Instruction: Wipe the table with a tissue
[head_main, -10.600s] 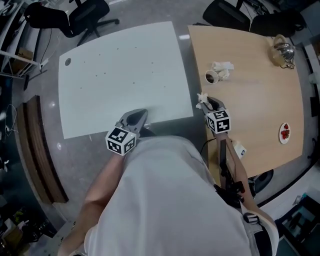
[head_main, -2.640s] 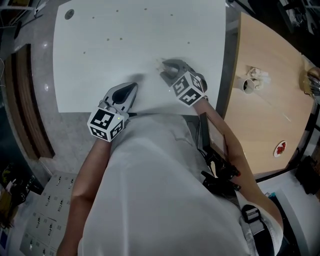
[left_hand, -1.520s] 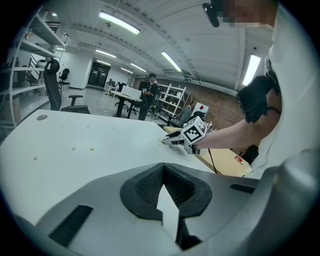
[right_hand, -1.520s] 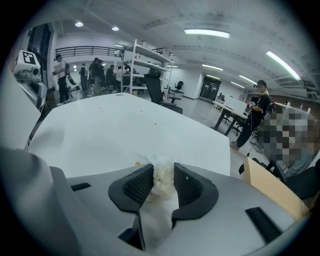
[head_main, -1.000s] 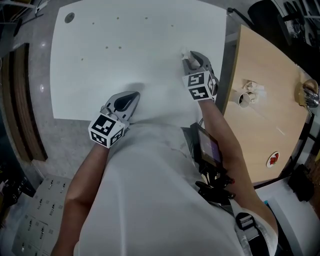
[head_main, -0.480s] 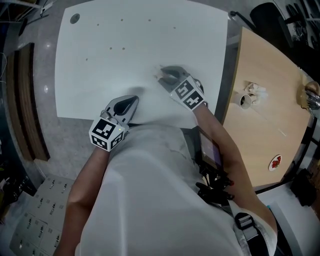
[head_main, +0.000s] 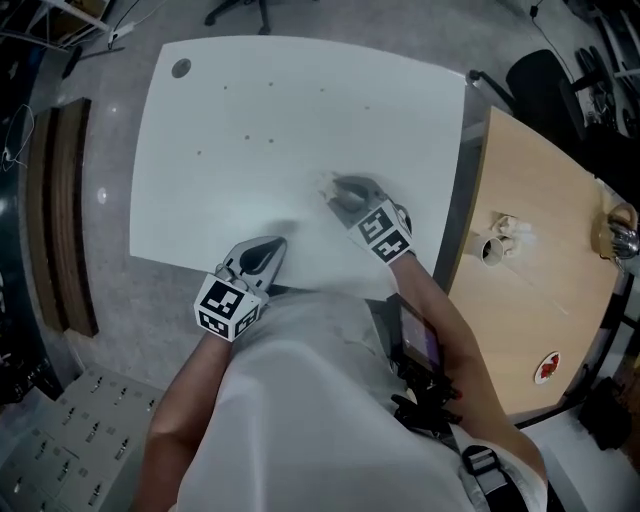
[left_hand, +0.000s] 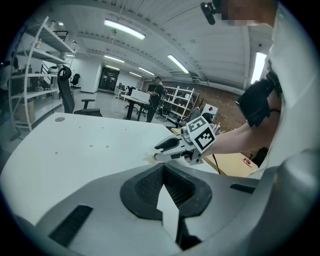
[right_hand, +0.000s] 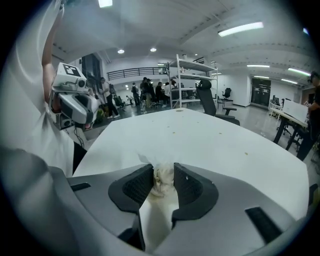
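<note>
One wad of tissue (right_hand: 162, 181) is pinched between the pads of the right claw (head_main: 343, 193) and pressed to the white bench (head_main: 250, 120), about midway along its near half. A second ago that claw stood by the right edge. It has since swept leftward, so one wiping stroke looks finished. The specks (head_main: 262, 138) nearer the far edge probably still wait. The left claw (head_main: 272, 246), jaws together on nothing, rests at the near edge.

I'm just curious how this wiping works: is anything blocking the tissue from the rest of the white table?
Nothing visible does. The right hand-held gripper holds the tissue on the white table, and the surface ahead is bare apart from a few small specks.
</note>
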